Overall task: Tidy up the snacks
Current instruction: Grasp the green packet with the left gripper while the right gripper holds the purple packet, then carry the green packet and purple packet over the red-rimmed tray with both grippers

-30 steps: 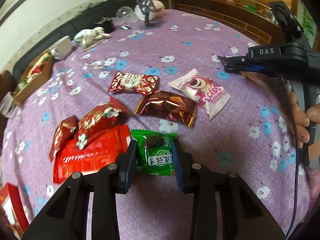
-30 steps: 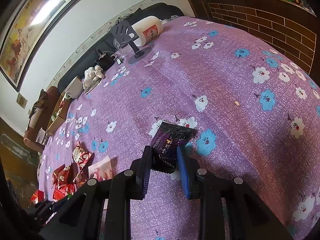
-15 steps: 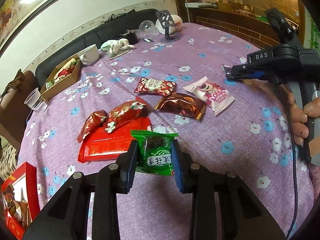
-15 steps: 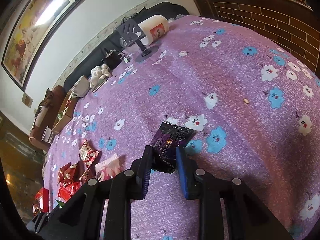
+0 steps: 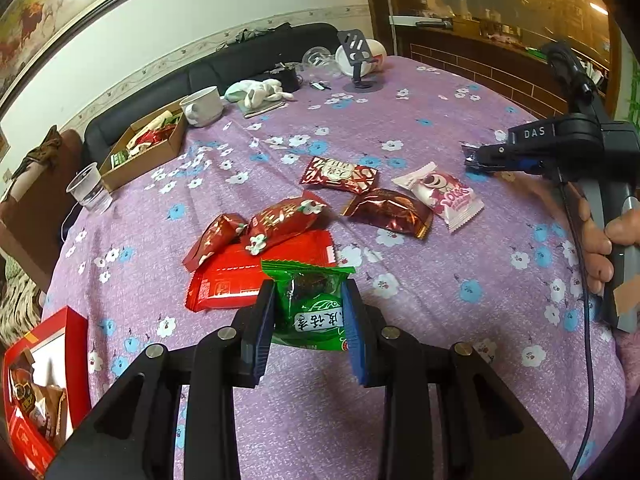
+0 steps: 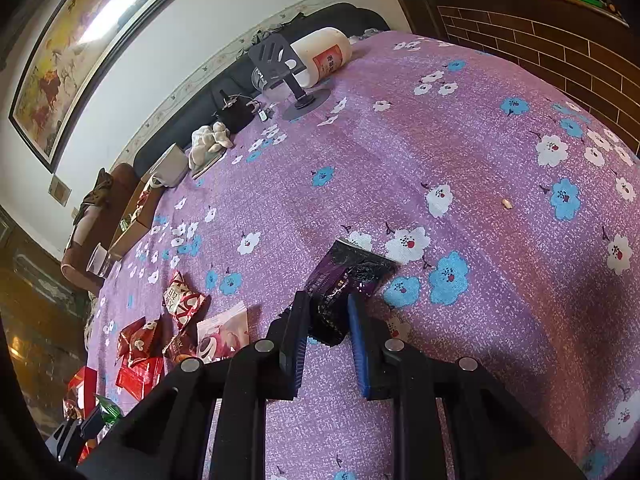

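You are in the carrying step: each claw already has one snack. Your left claw [image 5: 308,312] grips the green packet [image 5: 310,304], raised above the red packets [image 5: 256,268] on the counter [image 5: 440,300]. Your right claw [image 6: 328,330] pinches the purple packet [image 6: 344,284], far from the pile. Next, I think, bring both to a box, perhaps the red box [image 5: 40,380], and loosen only above it.

Red box [image 5: 38,380] cut by frame edge, contents indistinct.
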The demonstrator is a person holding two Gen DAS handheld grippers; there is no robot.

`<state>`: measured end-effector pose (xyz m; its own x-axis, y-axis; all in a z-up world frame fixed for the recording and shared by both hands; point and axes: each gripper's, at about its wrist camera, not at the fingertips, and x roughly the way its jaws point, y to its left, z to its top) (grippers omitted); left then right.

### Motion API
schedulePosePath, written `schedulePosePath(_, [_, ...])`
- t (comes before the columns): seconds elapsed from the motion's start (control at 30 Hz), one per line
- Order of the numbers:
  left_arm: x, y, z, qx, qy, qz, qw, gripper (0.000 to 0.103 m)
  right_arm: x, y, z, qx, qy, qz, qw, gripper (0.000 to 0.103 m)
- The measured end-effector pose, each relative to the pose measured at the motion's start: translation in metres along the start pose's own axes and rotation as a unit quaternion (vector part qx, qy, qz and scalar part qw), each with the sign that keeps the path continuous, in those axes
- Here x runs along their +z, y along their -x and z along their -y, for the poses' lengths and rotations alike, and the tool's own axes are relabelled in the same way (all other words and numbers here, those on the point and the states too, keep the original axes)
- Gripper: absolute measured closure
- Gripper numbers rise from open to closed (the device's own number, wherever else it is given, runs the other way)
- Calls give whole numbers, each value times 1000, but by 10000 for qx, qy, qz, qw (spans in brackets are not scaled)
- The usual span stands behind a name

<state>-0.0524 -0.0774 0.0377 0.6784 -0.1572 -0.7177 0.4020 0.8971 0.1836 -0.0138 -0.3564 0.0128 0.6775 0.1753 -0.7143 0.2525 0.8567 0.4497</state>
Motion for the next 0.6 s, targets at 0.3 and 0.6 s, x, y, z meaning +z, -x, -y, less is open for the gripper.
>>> schedulePosePath(0.3, [-3,-4,-4,-3,67,-55,10000,74,1,-1,-1,-143,-2,36,9999,78])
schedulePosePath(0.6, [-5,-7,-5,18,66,-98,9999,74,-1,-9,-20,-826,659,209,9942,73])
